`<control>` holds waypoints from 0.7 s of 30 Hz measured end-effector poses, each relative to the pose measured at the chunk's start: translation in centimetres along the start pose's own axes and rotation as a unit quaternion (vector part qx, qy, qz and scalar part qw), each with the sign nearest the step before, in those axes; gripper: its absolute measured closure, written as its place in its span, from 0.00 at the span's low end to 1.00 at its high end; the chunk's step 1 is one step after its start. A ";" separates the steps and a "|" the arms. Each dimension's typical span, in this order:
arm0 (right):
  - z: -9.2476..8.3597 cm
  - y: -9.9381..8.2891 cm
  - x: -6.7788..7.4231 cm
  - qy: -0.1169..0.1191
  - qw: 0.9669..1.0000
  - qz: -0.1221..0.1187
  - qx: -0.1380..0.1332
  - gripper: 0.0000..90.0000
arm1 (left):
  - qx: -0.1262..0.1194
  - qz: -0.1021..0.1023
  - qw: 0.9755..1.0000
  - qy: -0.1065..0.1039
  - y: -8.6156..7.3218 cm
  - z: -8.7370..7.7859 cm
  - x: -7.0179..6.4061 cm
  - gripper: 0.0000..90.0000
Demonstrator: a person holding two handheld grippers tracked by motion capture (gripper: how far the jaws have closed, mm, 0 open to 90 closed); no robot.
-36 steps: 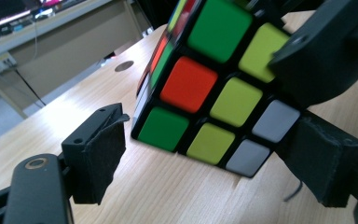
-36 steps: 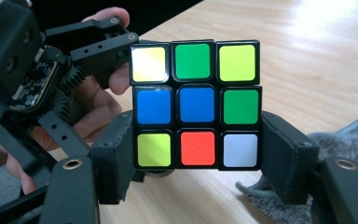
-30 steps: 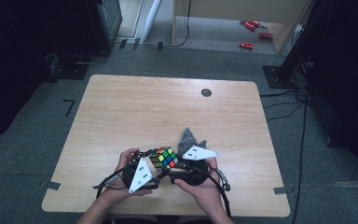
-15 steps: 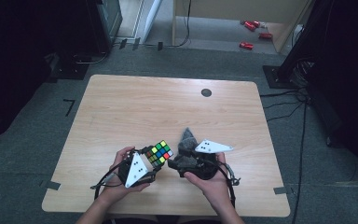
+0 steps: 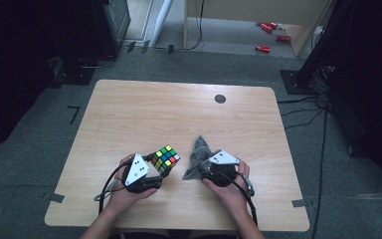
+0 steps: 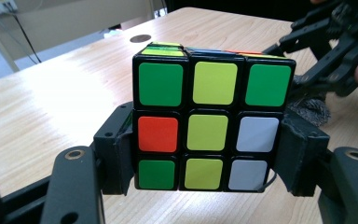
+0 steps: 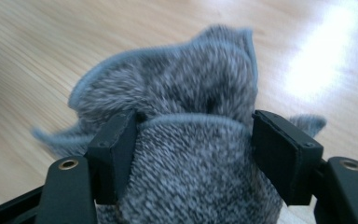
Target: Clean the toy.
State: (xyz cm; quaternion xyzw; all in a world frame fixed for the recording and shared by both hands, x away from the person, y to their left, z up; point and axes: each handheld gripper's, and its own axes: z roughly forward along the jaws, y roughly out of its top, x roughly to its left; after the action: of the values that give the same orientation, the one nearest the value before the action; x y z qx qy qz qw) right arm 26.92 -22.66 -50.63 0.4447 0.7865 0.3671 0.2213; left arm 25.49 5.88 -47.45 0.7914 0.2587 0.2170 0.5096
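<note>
Puzzle cube + grey cloth, near edge of counter

L hand-held gripper pinches puzzle cube by its sides, held just above counter. R hand-held gripper jaws spread w/ grey cloth bunched between, cloth touching both pads; its tip rests on counter just beside cube. Round dark disc well apart, far edge.

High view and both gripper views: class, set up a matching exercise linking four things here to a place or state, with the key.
Things:
1. puzzle cube
2. grey cloth
3. round dark spot
4. red objects

Places or states:
A. on the floor beyond the table
B. clamped in the left hand-held gripper
C. on the tabletop near its far edge
D. bunched between the jaws of the right hand-held gripper

Pairs: 1-B, 2-D, 3-C, 4-A
</note>
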 end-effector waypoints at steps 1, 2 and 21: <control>0.2 -0.2 -0.1 0.003 1.000 0.003 0.004 0.36 | 0.000 -0.004 1.000 -0.002 0.0 0.0 0.0 0.37; 0.4 -0.3 -0.2 0.009 1.000 0.010 0.008 0.36 | -0.002 -0.008 1.000 -0.004 0.0 0.0 0.1 0.37; -2.9 1.3 0.9 0.111 0.990 0.025 -0.085 0.79 | 0.022 -0.006 0.999 -0.030 -0.2 0.7 -0.4 0.37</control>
State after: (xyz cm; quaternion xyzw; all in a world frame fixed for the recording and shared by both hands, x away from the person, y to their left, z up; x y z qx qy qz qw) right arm 25.22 -22.57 -47.82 0.3999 0.7609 0.4852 0.1604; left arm 25.53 5.20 -47.99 0.8068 0.2530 0.1844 0.5011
